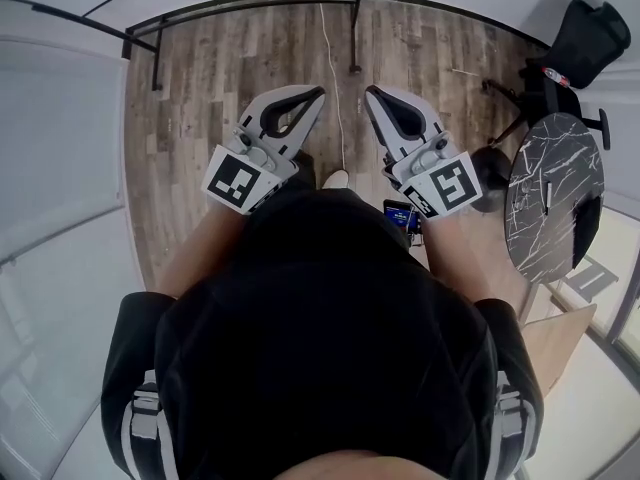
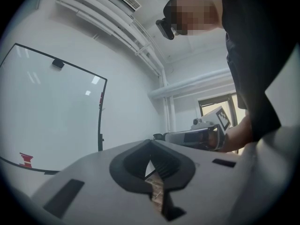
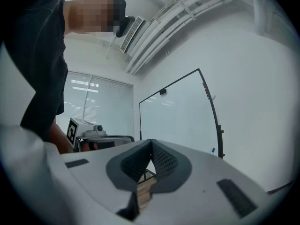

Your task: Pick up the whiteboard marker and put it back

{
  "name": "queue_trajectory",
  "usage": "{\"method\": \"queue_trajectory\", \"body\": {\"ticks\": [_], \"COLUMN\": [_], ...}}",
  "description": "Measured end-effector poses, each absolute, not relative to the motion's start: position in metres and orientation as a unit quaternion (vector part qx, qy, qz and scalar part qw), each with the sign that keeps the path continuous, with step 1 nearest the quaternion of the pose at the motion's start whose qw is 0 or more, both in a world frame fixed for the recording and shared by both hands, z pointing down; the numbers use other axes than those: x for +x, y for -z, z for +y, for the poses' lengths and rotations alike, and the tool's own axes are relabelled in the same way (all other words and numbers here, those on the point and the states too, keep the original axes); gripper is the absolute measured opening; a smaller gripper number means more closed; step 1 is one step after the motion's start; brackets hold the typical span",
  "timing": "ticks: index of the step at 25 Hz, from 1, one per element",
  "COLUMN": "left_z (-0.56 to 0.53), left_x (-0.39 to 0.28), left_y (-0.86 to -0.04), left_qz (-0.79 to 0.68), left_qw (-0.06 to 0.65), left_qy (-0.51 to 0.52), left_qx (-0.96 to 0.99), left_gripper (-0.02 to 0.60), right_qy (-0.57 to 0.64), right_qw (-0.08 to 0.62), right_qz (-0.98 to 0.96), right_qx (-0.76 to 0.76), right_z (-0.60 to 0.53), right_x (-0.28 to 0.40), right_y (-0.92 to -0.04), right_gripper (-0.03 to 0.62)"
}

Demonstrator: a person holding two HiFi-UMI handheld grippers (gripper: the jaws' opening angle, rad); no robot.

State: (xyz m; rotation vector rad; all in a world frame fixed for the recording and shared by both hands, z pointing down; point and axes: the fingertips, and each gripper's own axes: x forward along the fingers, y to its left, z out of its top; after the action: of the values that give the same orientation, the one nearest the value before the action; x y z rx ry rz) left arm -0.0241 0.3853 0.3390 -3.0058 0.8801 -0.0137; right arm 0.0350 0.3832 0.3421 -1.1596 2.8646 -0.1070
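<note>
My left gripper [image 1: 318,93] and my right gripper [image 1: 368,92] are held level side by side in front of the person, above a wooden floor [image 1: 230,68]. Both are shut with nothing between the jaws. A slim pale stick [image 1: 548,196], possibly the whiteboard marker, lies on a round marble table [image 1: 570,158] at the right. In the left gripper view the shut tips [image 2: 151,157] point towards a black-framed whiteboard [image 2: 47,116] that bears a small red item [image 2: 26,159]. The right gripper view [image 3: 151,154] shows a whiteboard [image 3: 178,116] with a small blue item [image 3: 212,150] near its right edge.
A black office chair [image 1: 588,30] stands at the far right behind the marble table. The black legs of a stand [image 1: 156,53] cross the floor ahead, and a thin white cable [image 1: 332,58] runs over the boards. White walls close in on the left.
</note>
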Motion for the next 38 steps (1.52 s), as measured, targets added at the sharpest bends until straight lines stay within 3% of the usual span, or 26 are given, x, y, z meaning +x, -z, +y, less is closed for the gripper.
{"method": "queue_trajectory", "body": {"ticks": [38], "left_z": [0.141], "left_x": [-0.088], "left_y": [-0.342], "left_qz": [0.251], "left_qw": [0.001], "left_qy": [-0.019], "left_qx": [-0.968], "left_gripper": [0.003], "right_qy": [0.059], "right_qw": [0.008], "right_qz": [0.916], "right_qx": [-0.398], "right_z": [0.145], "right_x": [-0.039], "right_y": [-0.351], "right_gripper": [0.0]}}
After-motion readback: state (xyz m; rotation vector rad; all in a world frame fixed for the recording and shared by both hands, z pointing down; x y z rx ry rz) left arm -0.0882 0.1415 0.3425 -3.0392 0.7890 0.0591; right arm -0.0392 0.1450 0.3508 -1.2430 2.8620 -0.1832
